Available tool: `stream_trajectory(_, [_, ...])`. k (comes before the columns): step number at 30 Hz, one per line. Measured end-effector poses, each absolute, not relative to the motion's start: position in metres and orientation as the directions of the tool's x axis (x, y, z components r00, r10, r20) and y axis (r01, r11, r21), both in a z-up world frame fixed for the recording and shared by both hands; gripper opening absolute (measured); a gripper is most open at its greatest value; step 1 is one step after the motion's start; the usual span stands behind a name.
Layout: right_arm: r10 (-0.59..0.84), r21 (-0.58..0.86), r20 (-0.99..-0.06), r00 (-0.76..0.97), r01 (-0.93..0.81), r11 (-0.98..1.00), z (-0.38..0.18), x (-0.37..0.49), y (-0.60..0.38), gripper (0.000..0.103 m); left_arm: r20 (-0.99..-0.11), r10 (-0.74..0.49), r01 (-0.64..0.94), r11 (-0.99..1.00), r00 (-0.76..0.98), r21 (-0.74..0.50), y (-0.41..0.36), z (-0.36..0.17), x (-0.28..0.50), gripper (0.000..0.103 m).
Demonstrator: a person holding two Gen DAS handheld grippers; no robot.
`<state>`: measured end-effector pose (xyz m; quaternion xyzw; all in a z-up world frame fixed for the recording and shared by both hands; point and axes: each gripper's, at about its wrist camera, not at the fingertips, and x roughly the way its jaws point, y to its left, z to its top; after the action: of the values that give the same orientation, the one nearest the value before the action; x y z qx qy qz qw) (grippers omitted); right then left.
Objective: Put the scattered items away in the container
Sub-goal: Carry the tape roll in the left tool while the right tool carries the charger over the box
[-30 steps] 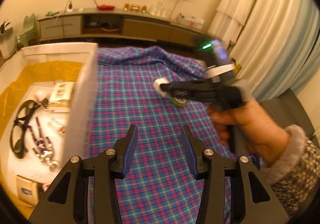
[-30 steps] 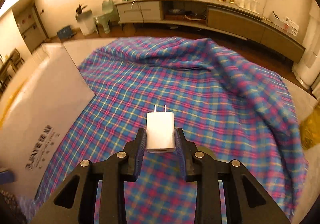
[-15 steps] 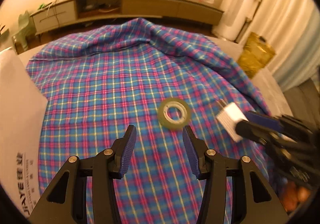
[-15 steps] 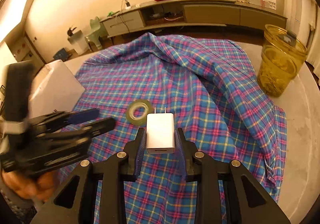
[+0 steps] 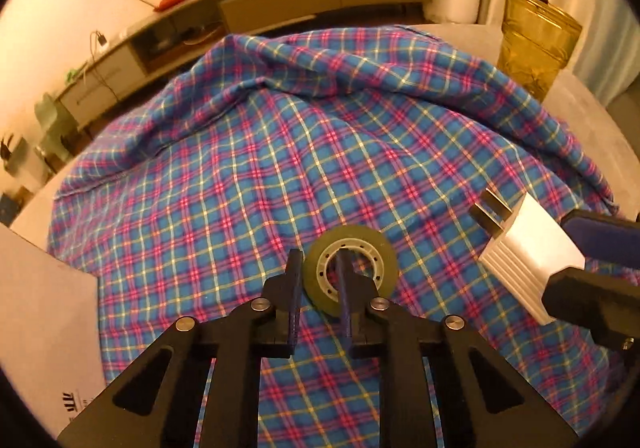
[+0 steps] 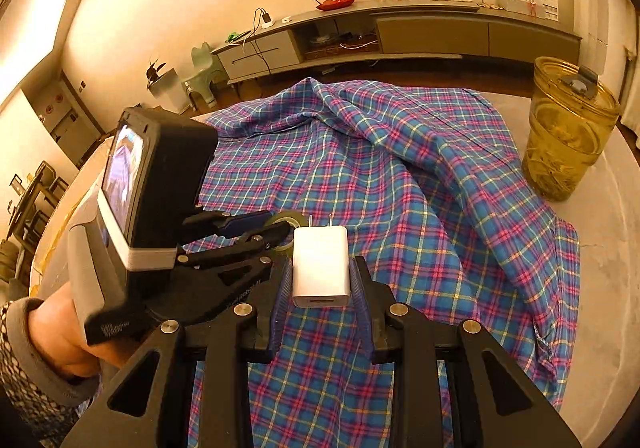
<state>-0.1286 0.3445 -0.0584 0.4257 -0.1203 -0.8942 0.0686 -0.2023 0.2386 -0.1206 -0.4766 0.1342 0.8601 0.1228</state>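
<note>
Tape roll, ring-gripped, mostly hidden rightward.

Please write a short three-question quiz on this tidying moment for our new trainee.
1. True or false: the right gripper is empty.
2. How does the left gripper grip the tape roll? A) across its whole width B) one finger outside, one inside the core C) not at all
3. Fill in: the tape roll lies on the ____ cloth.

Key: 1 false, it holds the white charger; 2 B; 3 plaid.
</note>
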Motion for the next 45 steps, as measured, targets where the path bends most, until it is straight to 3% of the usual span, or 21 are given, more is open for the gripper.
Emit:
stream_trajectory(12, [-0.229,0.269,-0.737,-0.636,0.034,-0.962,-0.054,-0.127,0.334,0.031,-0.832,0.223,-0.235,-0.965,-0.508,-0.116,0.184,-0.088,-0.199,0.014])
stream_trajectory(33, [-0.256,0.239,-0.750,-0.609,0.111,-0.965,-0.037,-0.102,0.270,0.031,-0.741,0.258,-0.194,-0.965,-0.620,-0.174,0.076,-0.011,-0.092,0.014])
stream_trajectory(45, [-0.251,0.196,-0.745,-0.618,0.156,-0.968,-0.018,-0.064,0.213,0.031,-0.692,0.268,-0.123,-0.960,-0.671,-0.253,0.006,-0.004,-0.055,0.014])
